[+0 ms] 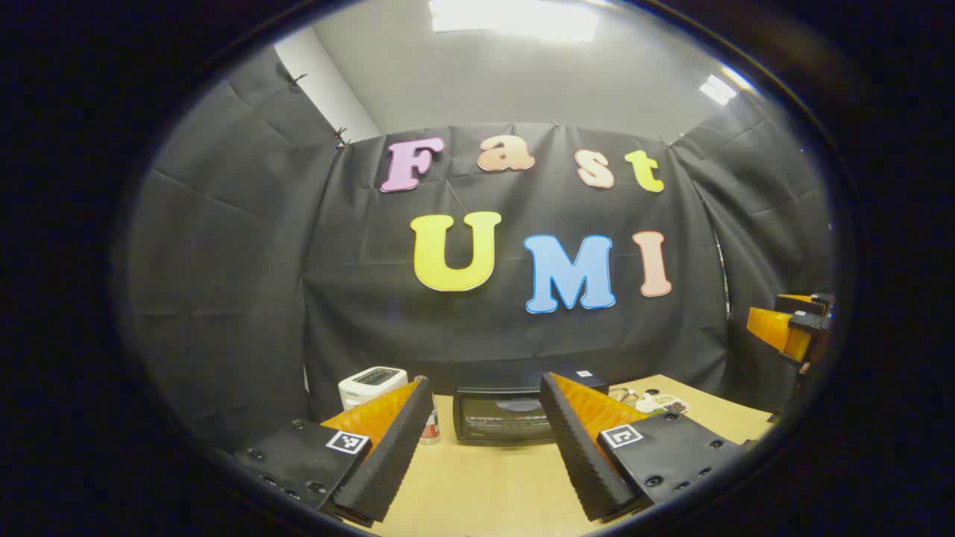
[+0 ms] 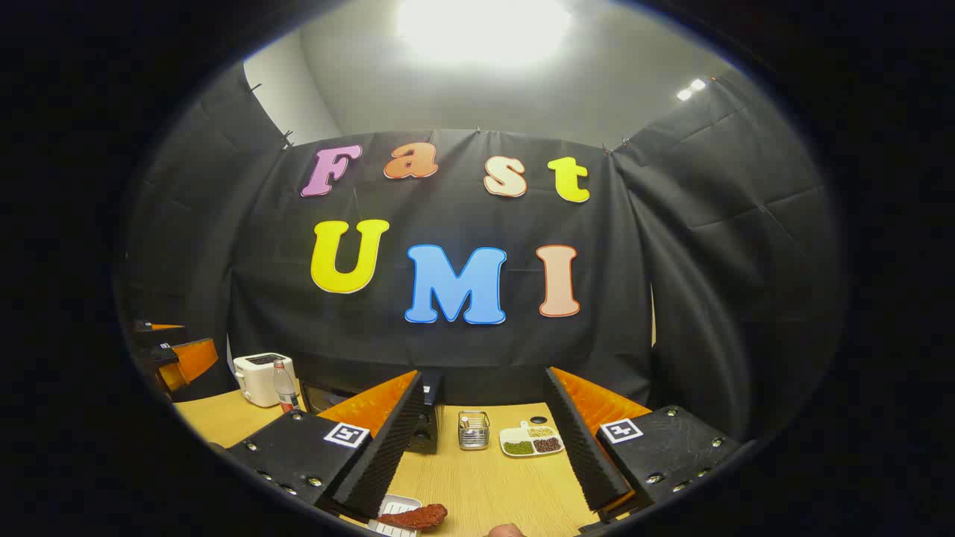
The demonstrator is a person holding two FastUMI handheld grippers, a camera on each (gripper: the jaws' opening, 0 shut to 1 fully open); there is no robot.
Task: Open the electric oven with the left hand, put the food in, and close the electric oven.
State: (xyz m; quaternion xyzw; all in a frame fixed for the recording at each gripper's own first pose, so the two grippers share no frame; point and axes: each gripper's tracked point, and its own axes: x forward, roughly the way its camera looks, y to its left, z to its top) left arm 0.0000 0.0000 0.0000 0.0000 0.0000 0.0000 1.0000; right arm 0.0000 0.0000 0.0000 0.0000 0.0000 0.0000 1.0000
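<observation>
The left claw [image 1: 485, 440] hangs above the desk [image 1: 485, 485] with its fingers spread wide and nothing between them, and straight ahead through that gap sits the electric oven [image 1: 503, 416], black, its glass door shut, well back toward the cloth wall. Just left of the oven a white toaster [image 1: 371, 385] stands near the desk's rear edge, with a small bottle [image 1: 429, 430] beside it, partly hidden by the left finger. To the right of the oven a white divided dish [image 1: 660, 403] lies near the desk's far right side. At the right border of the left gripper view the other claw shows in the air, well apart. The right claw [image 2: 481, 440] is likewise wide and holds nothing. Below its left finger, at the near edge of the desk, a white tray [image 2: 394, 516] carries a reddish-brown piece of food [image 2: 418, 515] that overhangs its rim. Beyond, between the fingers, a small wire basket [image 2: 473, 430] holds some slim items I cannot make out, and just right of it the divided dish shows green and dark fillings in its compartments. A broad stretch of bare wood lies between both claws and the oven.
</observation>
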